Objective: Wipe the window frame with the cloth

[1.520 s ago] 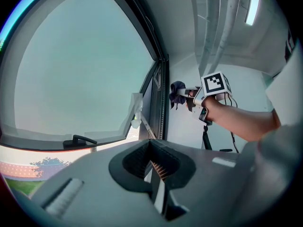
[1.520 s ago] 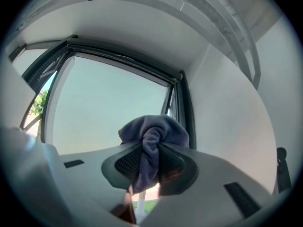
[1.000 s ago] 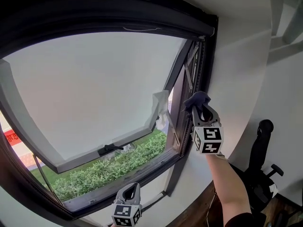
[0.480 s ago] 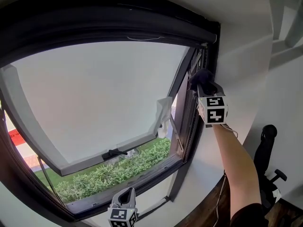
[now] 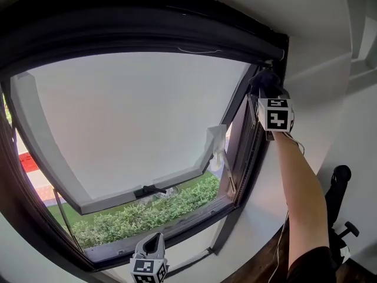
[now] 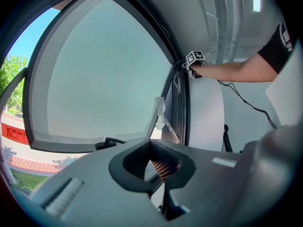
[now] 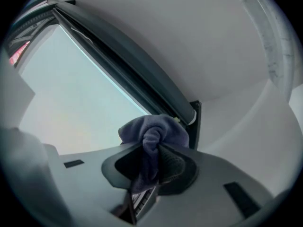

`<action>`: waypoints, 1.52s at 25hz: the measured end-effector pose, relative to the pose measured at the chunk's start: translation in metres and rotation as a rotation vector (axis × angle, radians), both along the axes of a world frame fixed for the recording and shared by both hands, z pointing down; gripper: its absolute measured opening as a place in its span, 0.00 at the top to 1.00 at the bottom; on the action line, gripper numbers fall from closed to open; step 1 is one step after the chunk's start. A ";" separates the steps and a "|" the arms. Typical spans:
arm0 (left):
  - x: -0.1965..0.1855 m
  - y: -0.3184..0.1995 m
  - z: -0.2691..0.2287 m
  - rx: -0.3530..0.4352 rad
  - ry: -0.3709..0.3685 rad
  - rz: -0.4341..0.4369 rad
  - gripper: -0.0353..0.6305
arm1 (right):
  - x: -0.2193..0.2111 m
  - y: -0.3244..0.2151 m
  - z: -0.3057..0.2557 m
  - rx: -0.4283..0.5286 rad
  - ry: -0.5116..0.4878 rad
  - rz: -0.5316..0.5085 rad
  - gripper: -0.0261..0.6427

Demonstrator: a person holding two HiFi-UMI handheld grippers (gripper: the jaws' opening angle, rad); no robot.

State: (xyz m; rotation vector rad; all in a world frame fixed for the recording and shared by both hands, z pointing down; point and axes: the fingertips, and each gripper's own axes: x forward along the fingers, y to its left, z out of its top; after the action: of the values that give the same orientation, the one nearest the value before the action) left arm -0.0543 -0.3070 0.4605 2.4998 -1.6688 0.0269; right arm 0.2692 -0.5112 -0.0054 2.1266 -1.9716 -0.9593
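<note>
Clamping in the right gripper (image 5: 266,86) was seen on the purple cloth (image 7: 154,129), held at the window frame's (image 5: 177,25) top right corner, while the left gripper (image 5: 154,239) was held low, jaws together, empty.

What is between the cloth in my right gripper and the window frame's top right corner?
Nothing visible. The cloth, clamped in the right gripper, sits right at the window frame corner; contact itself unclear.
</note>
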 end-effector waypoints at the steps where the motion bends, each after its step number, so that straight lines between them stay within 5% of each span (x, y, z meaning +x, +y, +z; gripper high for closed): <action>1: -0.002 -0.001 -0.001 0.008 0.003 -0.007 0.94 | 0.001 -0.004 -0.001 -0.009 -0.001 0.006 0.84; 6: -0.011 -0.005 0.004 0.029 0.006 -0.032 0.94 | 0.016 -0.024 0.006 -0.064 -0.001 0.047 0.84; 15: -0.018 -0.007 0.011 -0.004 -0.013 -0.040 0.94 | 0.018 -0.041 0.012 -0.116 0.183 0.203 0.85; 20: -0.003 -0.004 0.017 -0.011 -0.041 -0.008 0.94 | 0.020 -0.046 0.019 -0.134 0.196 0.247 0.85; 38: 0.004 0.012 0.026 -0.058 -0.063 0.007 0.94 | 0.020 -0.050 0.073 -0.172 0.167 0.204 0.85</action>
State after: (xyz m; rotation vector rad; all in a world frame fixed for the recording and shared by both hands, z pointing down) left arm -0.0506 -0.2952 0.4861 2.4869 -1.6583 0.1537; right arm 0.2888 -0.5612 0.0675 2.0333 -1.6586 -0.8659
